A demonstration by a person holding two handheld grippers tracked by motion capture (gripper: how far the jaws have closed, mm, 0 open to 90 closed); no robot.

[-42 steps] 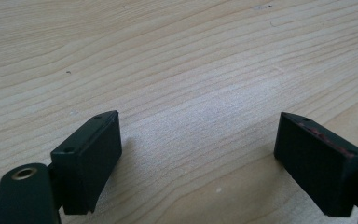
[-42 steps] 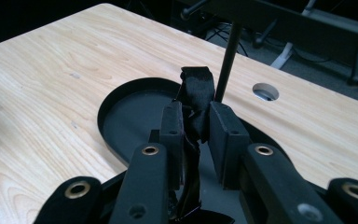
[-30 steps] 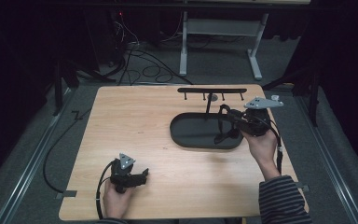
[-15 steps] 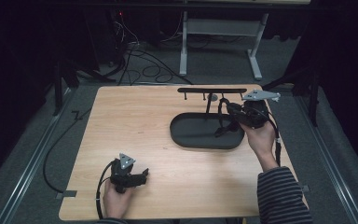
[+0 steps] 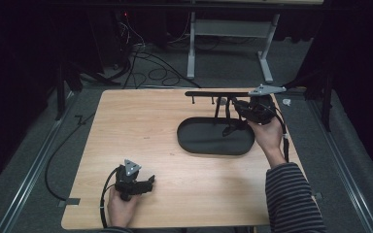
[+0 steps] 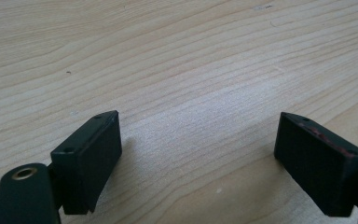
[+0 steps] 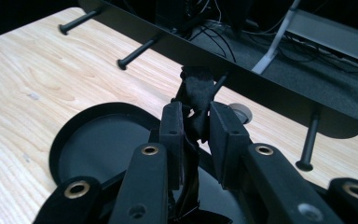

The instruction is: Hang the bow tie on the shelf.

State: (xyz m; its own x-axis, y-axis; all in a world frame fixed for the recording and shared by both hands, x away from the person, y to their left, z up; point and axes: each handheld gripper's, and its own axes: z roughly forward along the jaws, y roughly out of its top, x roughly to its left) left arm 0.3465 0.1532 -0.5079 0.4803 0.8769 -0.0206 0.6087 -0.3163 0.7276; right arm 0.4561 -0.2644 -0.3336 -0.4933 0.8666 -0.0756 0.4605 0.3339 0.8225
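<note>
High view, right side: the right gripper (image 5: 245,110) was at about 2 o'clock on the table (image 5: 141,126), above the far end of the black oval tray (image 5: 194,143), with a black strap (image 5: 229,127) hanging from it over the tray.
High view, far edge: a black rack (image 5: 209,93) with short pegs ran along 12 to 1 o'clock, just behind the gripper.
High view, near side: the left gripper (image 5: 143,183) lay at 7 o'clock, well apart from the tray.
Left gripper view: its jaws stood spread wide over bare wood, nothing between them.
Right gripper view: the jaws pinched the strap (image 7: 196,100); here alone the grip was plain. The strap was matte, limp and folded, rising above the pads (image 7: 172,126) toward a peg (image 7: 137,52) at 11 o'clock.
Writing: none readable.
</note>
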